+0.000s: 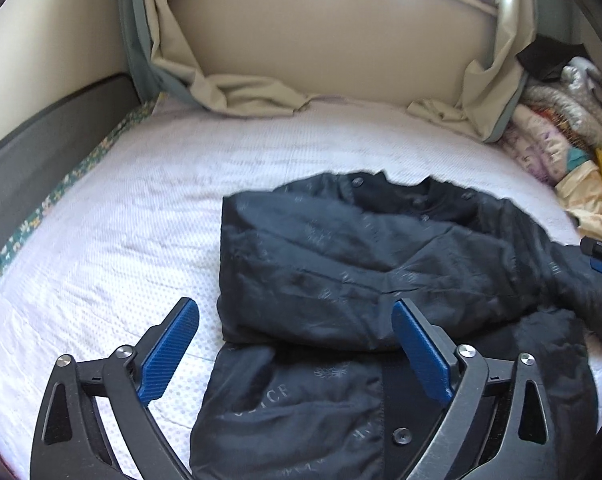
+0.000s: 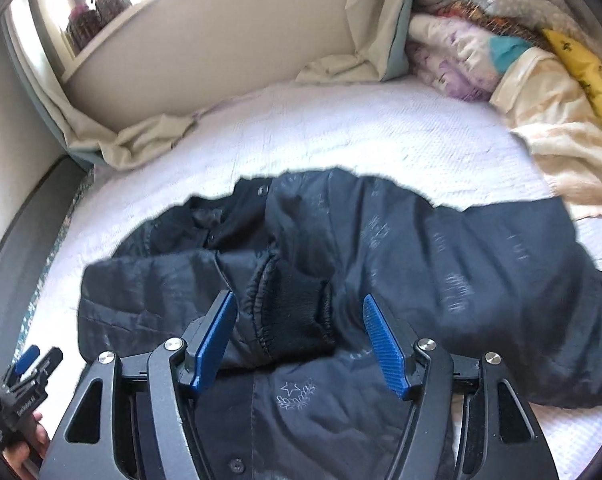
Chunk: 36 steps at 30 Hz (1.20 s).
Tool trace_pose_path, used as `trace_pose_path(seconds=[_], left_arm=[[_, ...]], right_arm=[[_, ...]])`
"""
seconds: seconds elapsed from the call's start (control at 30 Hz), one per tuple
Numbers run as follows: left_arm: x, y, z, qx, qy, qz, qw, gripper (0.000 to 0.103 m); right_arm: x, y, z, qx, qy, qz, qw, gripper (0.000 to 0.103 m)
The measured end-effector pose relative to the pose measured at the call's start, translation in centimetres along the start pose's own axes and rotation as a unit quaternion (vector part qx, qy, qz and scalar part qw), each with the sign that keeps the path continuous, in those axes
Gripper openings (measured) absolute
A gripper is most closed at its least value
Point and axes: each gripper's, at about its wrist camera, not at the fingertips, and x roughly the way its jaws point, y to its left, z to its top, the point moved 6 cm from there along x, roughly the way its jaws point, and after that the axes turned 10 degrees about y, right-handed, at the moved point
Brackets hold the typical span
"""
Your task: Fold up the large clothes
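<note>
**Navy jacket half-folded, both grippers hovering with nothing in them**

Quilted white bedspread point(image 1: 113, 216) fills the stage, and spread across its near half is the dark jacket point(image 1: 381, 264), lying flat with its collar toward the window wall. A heap of pale bedding point(image 1: 557, 144) sits well off to the right, out of play. Back on the jacket: one sleeve point(image 1: 309, 264) is already laid across the chest, its ribbed cuff point(image 2: 297, 312) resting near the middle of the body, while the other sleeve point(image 2: 513, 280) is still flung out to the right, unfolded.

So by my reading we're mid-fold, one arm of the garment in, one to go. The next move looks to call for a pinch on that outstretched sleeve and a carry across the chest, keeping the first fold undisturbed.

Now the tools. The left gripper point(image 1: 295, 348) hangs over the jacket's left edge, jaws spread wide, one blue pad above bare bedspread and the other above fabric, gripping nothing. The right gripper point(image 2: 301, 344) is likewise released, jaws apart and straddling the cuff from above; whether the pads touch the cloth, I can't tell. The loose sleeve lies off to its right side, near but not between the pads.
</note>
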Motion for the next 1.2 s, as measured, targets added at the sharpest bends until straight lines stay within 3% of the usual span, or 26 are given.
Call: trace_pose_path(seconds=[0.23, 0.3, 0.5, 0.67, 0.87, 1.2], left_arm=[[-5.0, -0.7, 0.8, 0.007, -0.077, -0.024, 0.9967, 0.102], [-6.2, -0.8, 1.0, 0.011, -0.102, -0.021, 0.9945, 0.102], [-7.9, -0.8, 1.1, 0.022, -0.143, -0.025, 0.9891, 0.102], [-7.2, -0.5, 0.7, 0.028, -0.134, -0.01, 0.9905, 0.102], [-6.5, -0.3, 0.4, 0.023, -0.124, -0.01, 0.992, 0.102], [-5.0, -2.0, 0.3, 0.012, -0.094, -0.038, 0.9948, 0.102]], right_arm=[[-8.6, -3.0, 0.5, 0.064, -0.069, -0.008, 0.996, 0.077], [-11.7, -4.8, 0.1, 0.074, -0.099, -0.027, 0.992, 0.086], [-16.1, -13.4, -2.6, 0.14, -0.175, -0.092, 0.97, 0.093], [-16.1, -23.3, -5.0, 0.231, -0.149, -0.113, 0.955, 0.092], [-17.3, -32.6, -8.9, 0.352, -0.145, -0.092, 0.92, 0.092], [-13.4, -40.3, -15.7, 0.512, -0.086, -0.011, 0.854, 0.092]])
